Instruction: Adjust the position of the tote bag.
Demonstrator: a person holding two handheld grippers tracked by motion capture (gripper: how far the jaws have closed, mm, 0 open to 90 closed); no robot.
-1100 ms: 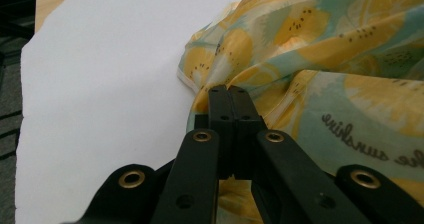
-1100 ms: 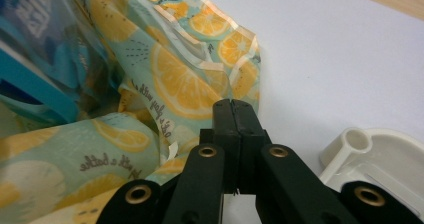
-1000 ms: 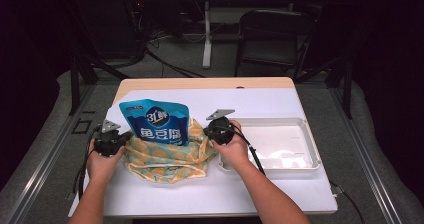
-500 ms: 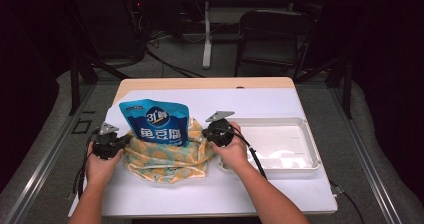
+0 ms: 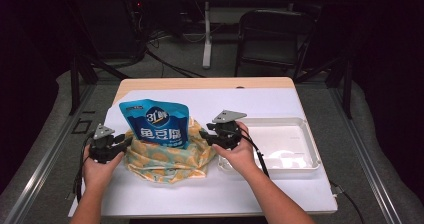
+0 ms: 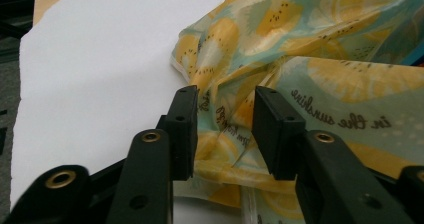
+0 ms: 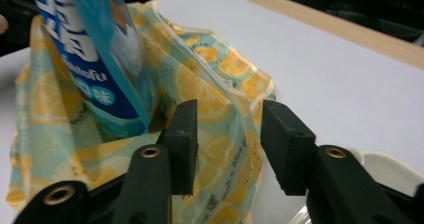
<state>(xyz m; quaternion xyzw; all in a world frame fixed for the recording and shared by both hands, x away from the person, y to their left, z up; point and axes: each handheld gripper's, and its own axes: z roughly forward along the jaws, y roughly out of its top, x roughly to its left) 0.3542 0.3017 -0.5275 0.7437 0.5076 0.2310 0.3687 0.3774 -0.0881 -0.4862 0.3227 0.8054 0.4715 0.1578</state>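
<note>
A white table stands in a dark room. On it lies a cloth bag with a yellow fruit print, and a blue pouch stands upright in the bag. The left gripper is at the left edge of the bag, and the right gripper is at its right edge. The jaws of both have just been opening. A white tray lies just right of the right hand. A black chair stands behind the table.
</note>
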